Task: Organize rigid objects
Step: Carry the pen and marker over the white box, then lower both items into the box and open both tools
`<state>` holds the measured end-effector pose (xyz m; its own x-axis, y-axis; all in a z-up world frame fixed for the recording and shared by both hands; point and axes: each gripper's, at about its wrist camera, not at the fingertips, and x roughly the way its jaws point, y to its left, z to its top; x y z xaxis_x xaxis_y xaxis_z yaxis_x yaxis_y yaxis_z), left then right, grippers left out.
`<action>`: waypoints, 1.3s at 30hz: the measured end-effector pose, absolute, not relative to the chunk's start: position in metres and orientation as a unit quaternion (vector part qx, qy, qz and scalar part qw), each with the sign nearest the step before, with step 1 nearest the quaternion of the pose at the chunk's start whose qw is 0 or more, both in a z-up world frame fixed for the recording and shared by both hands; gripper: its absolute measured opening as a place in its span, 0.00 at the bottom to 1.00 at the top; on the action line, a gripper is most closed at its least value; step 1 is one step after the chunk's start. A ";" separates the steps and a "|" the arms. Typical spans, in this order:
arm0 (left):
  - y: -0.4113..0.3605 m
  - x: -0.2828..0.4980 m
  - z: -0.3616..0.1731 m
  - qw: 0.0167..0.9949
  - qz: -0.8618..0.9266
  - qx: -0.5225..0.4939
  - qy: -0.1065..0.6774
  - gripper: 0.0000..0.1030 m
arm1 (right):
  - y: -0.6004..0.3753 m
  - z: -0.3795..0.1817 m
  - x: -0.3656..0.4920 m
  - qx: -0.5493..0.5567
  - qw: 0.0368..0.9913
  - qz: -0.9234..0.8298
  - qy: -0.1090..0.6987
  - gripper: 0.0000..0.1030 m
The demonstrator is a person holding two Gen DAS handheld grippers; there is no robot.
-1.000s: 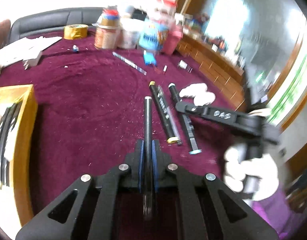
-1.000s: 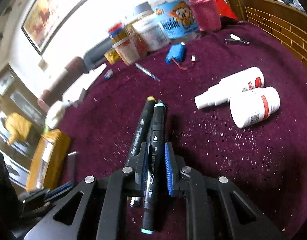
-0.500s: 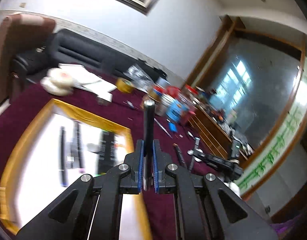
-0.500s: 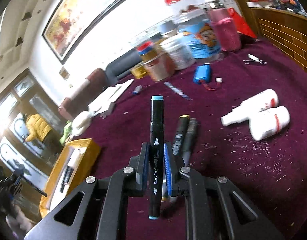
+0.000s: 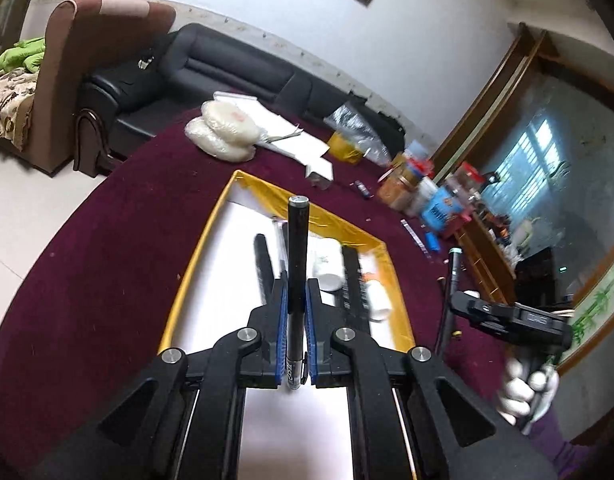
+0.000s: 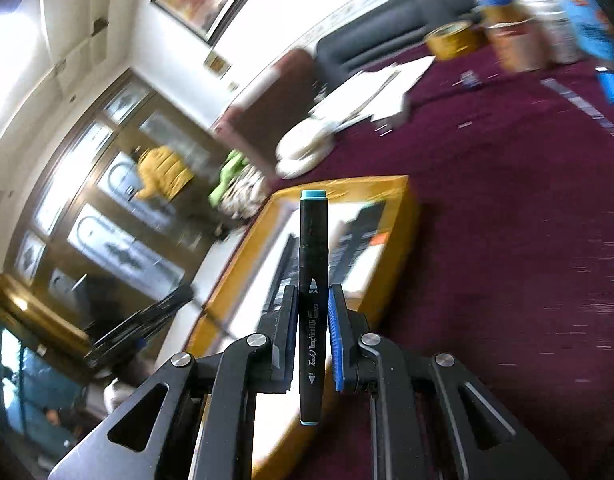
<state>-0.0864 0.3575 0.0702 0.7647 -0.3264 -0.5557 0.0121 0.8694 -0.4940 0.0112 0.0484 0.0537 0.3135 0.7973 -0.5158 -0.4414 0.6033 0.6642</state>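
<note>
My left gripper (image 5: 295, 286) is shut on a thin black pen (image 5: 297, 248) and holds it above the yellow-rimmed white tray (image 5: 211, 240). Several black pens and white bottles lie in the tray. My right gripper (image 6: 311, 300) is shut on a black marker with light-blue end caps (image 6: 313, 264) and holds it above the same tray (image 6: 403, 216), near its right rim. In the left wrist view the right gripper (image 5: 455, 280) shows at the right with the marker in it.
The table has a dark red cloth (image 5: 107, 264). Jars and tubs (image 5: 423, 192) stand at the back. White papers (image 5: 291, 136) and round white packs (image 5: 223, 128) lie at the far edge. A roll of yellow tape (image 6: 451, 40) sits near the jars.
Both grippers have lifted their pens off the cloth and moved left to above the tray. The right gripper closed on the blue-capped marker and swung it away from the bottles.
</note>
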 end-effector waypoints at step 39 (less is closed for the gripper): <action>0.354 -0.125 0.077 0.911 -0.028 -0.283 0.298 0.57 | 0.100 0.038 0.041 0.163 0.808 0.336 0.455 0.24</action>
<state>-0.1252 0.3543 0.0770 0.8213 -0.2199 -0.5264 -0.1176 0.8377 -0.5334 0.0406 0.1001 0.0378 0.3604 0.6915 -0.6261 -0.3949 0.7211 0.5692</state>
